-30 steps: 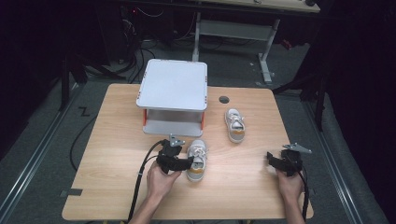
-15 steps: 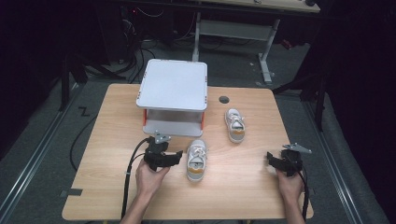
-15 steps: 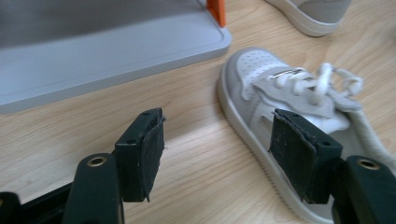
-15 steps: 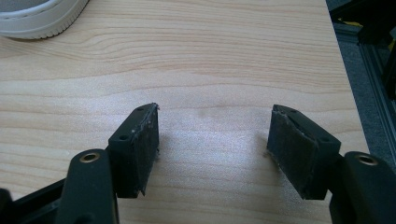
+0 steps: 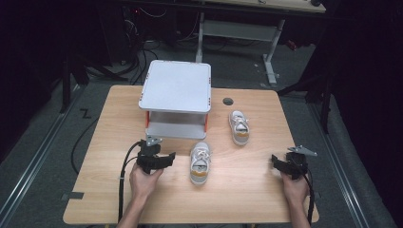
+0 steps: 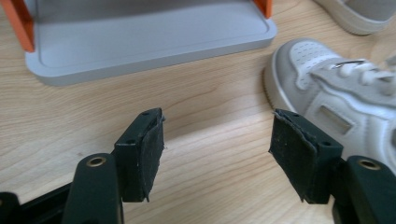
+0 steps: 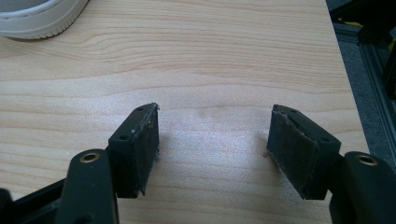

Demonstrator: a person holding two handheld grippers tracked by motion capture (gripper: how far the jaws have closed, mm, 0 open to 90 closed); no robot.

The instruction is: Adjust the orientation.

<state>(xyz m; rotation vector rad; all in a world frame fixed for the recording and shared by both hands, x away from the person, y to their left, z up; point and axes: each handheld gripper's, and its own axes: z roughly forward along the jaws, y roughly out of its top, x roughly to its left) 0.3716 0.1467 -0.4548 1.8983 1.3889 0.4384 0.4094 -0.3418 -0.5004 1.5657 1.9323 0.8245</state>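
**Left gripper draws back from shoe**

The left gripper (image 5: 167,157) has pulled away to the left of the near shoe (image 5: 200,163) it was touching a second ago, and now sits apart from it on the wooden table (image 5: 247,190), held in the person's left hand (image 5: 144,182). The right gripper (image 5: 277,163) has stayed near the table's right edge, held in the right hand (image 5: 294,187).

In the left gripper view the jaws are spread wide with bare wood between them; the white shoe (image 6: 345,102) lies just beyond the right-hand jaw, not gripped. Ahead stands the lower tray of the grey shelf (image 6: 149,44), with orange posts at its corners. In the right gripper view the jaws are likewise spread over bare wood, gripping nothing, with a white sole (image 7: 42,18) at the top left corner.

From above, the shelf (image 5: 177,85) stands at the table's far middle. The near shoe lies in front of its right corner, toe toward the shelf. A second shoe (image 5: 239,127) rests to the shelf's right, well apart from both grippers.
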